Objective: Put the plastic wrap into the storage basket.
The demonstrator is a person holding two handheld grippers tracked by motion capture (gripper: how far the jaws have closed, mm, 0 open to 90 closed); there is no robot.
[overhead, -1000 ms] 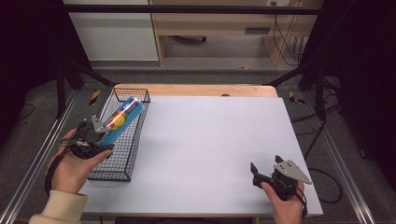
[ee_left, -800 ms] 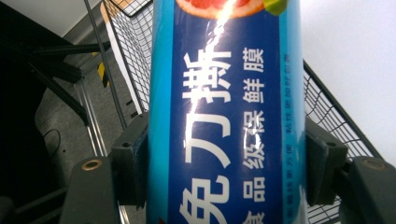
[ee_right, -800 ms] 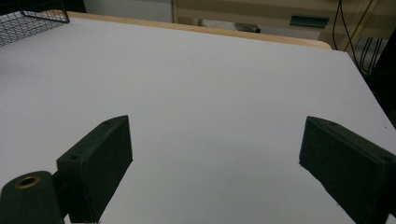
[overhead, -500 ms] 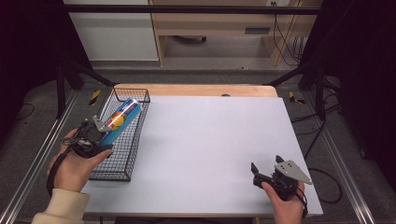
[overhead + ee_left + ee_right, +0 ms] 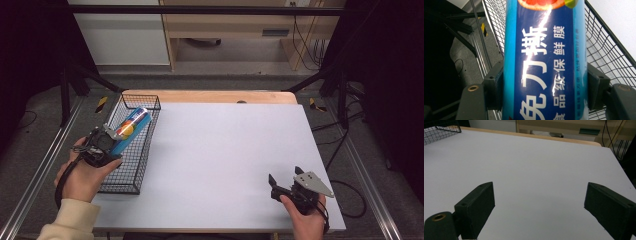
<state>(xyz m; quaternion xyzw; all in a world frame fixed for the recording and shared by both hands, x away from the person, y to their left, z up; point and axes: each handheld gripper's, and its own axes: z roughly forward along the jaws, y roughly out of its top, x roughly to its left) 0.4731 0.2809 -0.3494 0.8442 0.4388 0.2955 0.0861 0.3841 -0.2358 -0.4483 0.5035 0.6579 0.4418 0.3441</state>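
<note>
The left gripper (image 5: 111, 141) clamps the blue roll (image 5: 129, 129) above the wire basket (image 5: 134, 170); it should lower level before releasing; the right gripper (image 5: 285, 180) gapes empty.

Wire basket (image 5: 131, 175) walls hem the left edge; white table (image 5: 225, 150) lies open.

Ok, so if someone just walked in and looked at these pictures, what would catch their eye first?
Most likely the bright blue cling-film box with fruit pictures, clamped in the left tongs and held over the black wire basket at the table's left edge. Next, the wide bare white tabletop, with the right tongs standing open and holding nothing at its near right corner.
</note>
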